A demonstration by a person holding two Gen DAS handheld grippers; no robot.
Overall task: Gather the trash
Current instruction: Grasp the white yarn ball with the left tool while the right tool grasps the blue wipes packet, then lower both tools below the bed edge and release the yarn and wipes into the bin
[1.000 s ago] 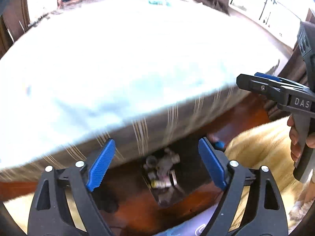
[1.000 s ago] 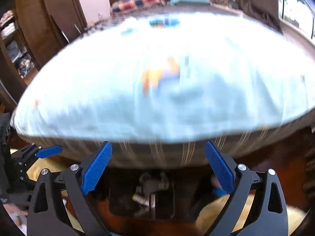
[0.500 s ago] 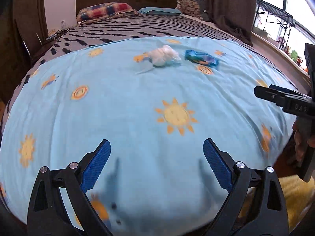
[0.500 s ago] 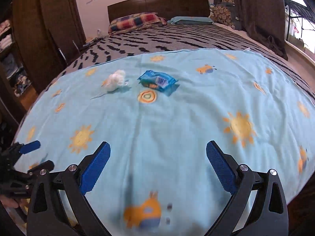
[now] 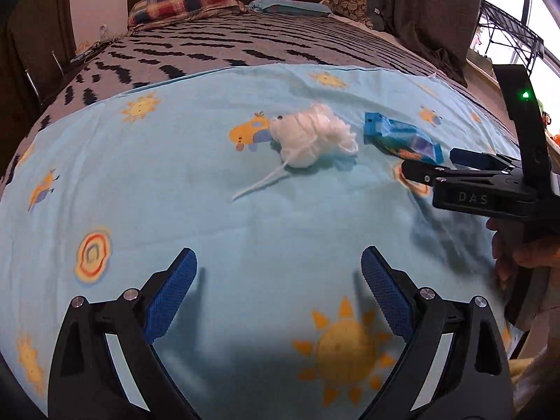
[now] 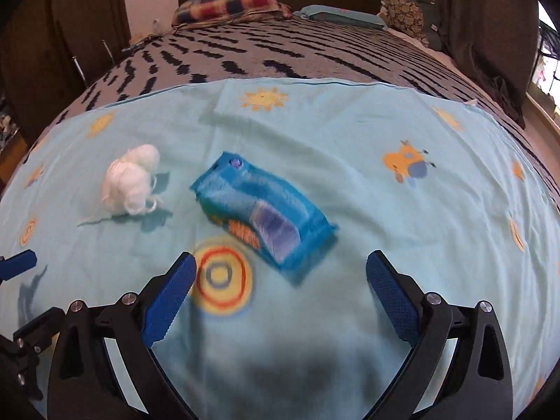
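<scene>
Left wrist view is looking down over a bed, where the left gripper (image 5: 278, 294) is hovering above a light blue sheet (image 5: 196, 217) printed with suns and small cartoon figures, its blue-padded jaws standing wide apart with only cloth showing between them. Farther up the sheet a white wad of yarn or stringy fluff (image 5: 313, 140) is lying with one loose strand trailing toward the camera, and just beside it, to its right, a blue snack wrapper (image 5: 402, 138) is resting flat. At the right edge the right gripper (image 5: 441, 166) is reaching in, held by a person's hand (image 5: 518, 255), with its tips near the wrapper; from this side angle its jaws seem parted, though that is hard to judge. Behind the sheet a grey bedspread (image 5: 252, 45) with dark wavy marks is running back to a checked pillow (image 5: 182, 3). Right wrist view is showing the right gripper (image 6: 281, 287) with both pads spread wide and nothing between them but sheet, the blue snack wrapper (image 6: 262, 215) lying slightly blurred just ahead of the fingertips and apart from them. The white wad (image 6: 131, 183) is sitting to the left of the wrapper, not touching it. No bin or bag is showing in either view.
</scene>
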